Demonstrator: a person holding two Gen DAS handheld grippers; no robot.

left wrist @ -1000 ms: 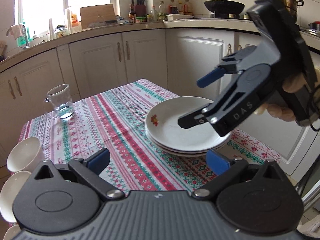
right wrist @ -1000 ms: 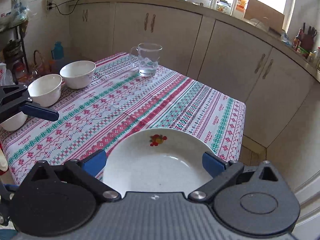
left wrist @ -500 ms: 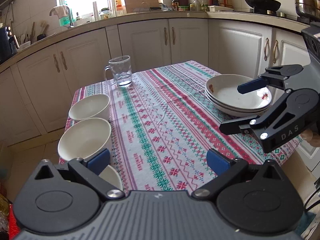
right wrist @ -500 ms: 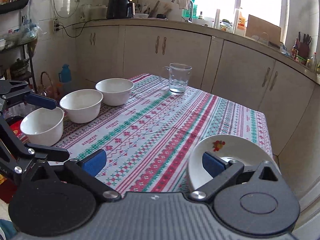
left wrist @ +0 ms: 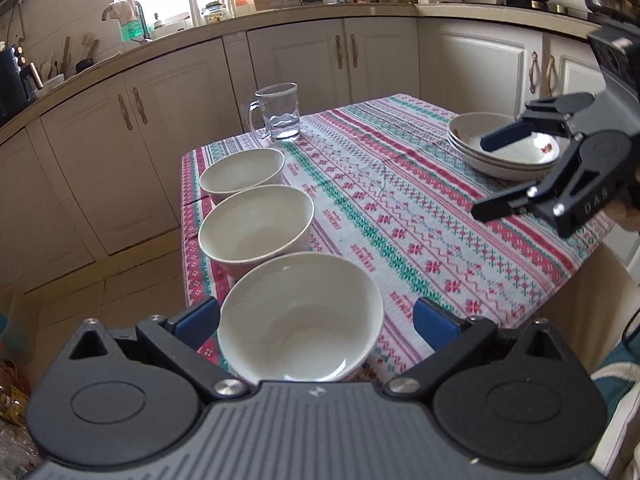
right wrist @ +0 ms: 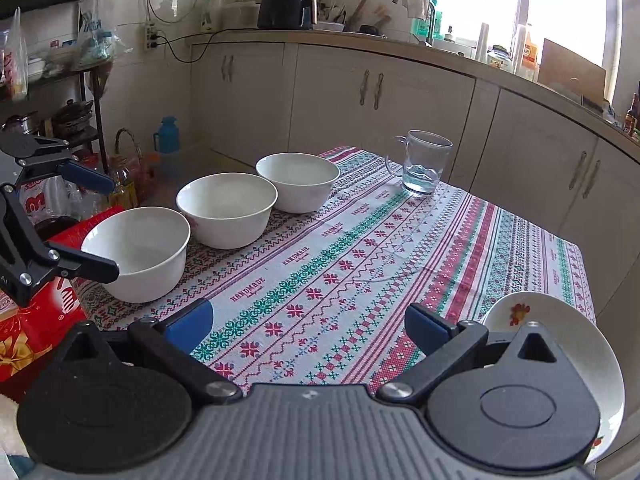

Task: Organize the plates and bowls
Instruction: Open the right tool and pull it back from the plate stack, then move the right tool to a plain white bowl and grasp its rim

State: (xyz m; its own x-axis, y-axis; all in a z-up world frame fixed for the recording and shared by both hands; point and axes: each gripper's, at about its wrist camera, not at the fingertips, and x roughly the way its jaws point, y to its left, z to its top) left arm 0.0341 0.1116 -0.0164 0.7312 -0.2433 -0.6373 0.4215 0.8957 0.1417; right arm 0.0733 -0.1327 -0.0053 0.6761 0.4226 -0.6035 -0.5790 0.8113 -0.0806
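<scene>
3 white bowls [left wrist: 256,222] sit in a row along one side of the worktop [left wrist: 400,208], and 3 stacked plates [left wrist: 504,148] sit on the far corner. The left gripper [left wrist: 316,318] has its jaws wide apart around the nearest bowl, not touching it. The right gripper [right wrist: 308,326] hangs over the cloth near the plates, jaws apart and holding nothing.

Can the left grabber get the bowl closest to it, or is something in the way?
Probably yes. The left gripper is open, its fingers either side of the nearest bowl, with nothing between them. The middle bowl sits close behind, apart as far as I can tell.
</scene>
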